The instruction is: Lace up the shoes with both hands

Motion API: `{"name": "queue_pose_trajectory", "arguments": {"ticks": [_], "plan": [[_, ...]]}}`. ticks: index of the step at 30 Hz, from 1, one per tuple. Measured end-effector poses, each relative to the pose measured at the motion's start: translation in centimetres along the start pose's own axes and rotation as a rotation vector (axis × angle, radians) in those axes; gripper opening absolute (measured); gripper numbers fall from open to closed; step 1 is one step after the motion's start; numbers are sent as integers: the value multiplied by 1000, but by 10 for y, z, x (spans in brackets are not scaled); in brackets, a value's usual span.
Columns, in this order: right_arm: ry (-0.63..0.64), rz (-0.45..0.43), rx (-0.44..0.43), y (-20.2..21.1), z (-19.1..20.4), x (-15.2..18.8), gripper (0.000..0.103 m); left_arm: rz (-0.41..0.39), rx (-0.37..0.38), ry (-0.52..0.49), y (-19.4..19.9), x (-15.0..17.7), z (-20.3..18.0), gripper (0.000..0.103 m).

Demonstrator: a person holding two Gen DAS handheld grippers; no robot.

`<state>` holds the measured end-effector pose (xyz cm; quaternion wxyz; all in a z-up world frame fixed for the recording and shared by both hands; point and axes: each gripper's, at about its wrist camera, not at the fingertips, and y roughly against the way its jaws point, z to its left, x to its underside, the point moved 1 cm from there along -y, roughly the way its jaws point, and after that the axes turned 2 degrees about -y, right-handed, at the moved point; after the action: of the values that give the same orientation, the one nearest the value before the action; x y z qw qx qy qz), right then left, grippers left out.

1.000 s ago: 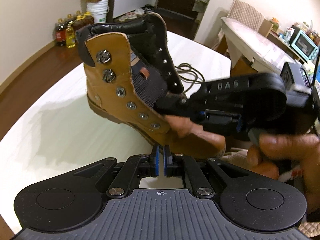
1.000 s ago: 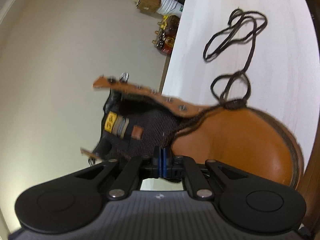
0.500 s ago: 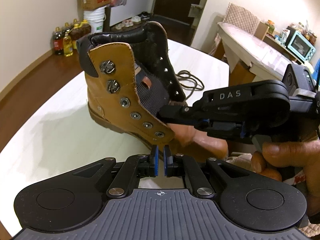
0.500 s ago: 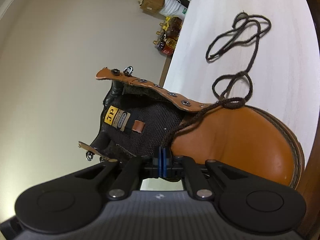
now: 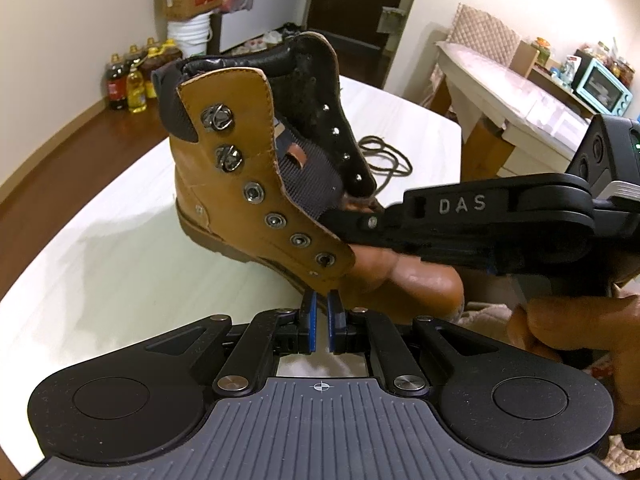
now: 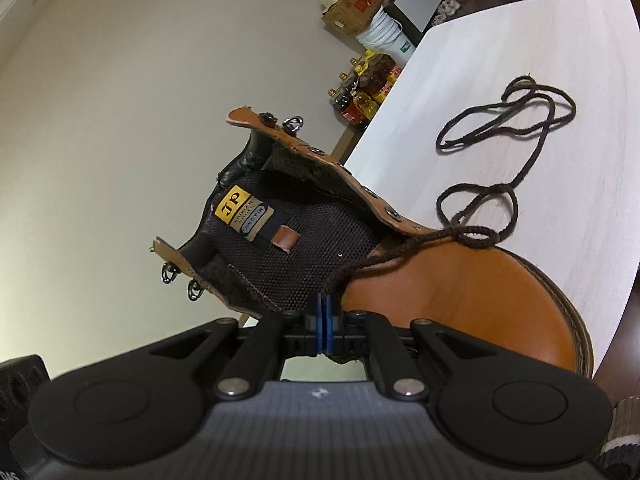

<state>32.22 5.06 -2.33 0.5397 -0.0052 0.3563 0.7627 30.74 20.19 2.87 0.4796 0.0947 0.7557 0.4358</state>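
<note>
A tan leather boot (image 5: 240,200) stands on the white table (image 5: 100,240), tongue open, eyelets unlaced. My left gripper (image 5: 320,306) is slightly open just below the bottom corner of the near eyelet flap (image 5: 316,256). My right gripper (image 6: 325,306) is shut on the dark brown lace (image 6: 384,258) at the base of the mesh tongue (image 6: 288,256). The lace runs through the lowest far eyelet and trails in loose loops on the table (image 6: 512,120). In the left wrist view the right gripper's body (image 5: 480,224) reaches in over the toe.
The table's edge runs close by the boot's toe (image 6: 612,280). Oil bottles (image 5: 132,76), a bucket and a cardboard box stand on the floor by the wall. A second table (image 5: 512,92) with a small oven is at the right.
My left gripper has opened a little and come closer under the near eyelet flap. My right gripper has drawn back slightly, still holding the lace.
</note>
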Motion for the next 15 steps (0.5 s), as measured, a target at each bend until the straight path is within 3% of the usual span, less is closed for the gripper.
{"name": "queue_pose_trajectory", "arguments": {"ticks": [8,11,15], "plan": [[-71,40,-18,-1,-7,-1,3,-21,-16,-36,-9,-5,-1,11],[-87,55,-24,-1,-8,-2,3,-17,-9,-62,-13,-6,-2,3],[-182,75,-48,0,-16,-5,5,21,-32,-106,-5,4,0,2]]}}
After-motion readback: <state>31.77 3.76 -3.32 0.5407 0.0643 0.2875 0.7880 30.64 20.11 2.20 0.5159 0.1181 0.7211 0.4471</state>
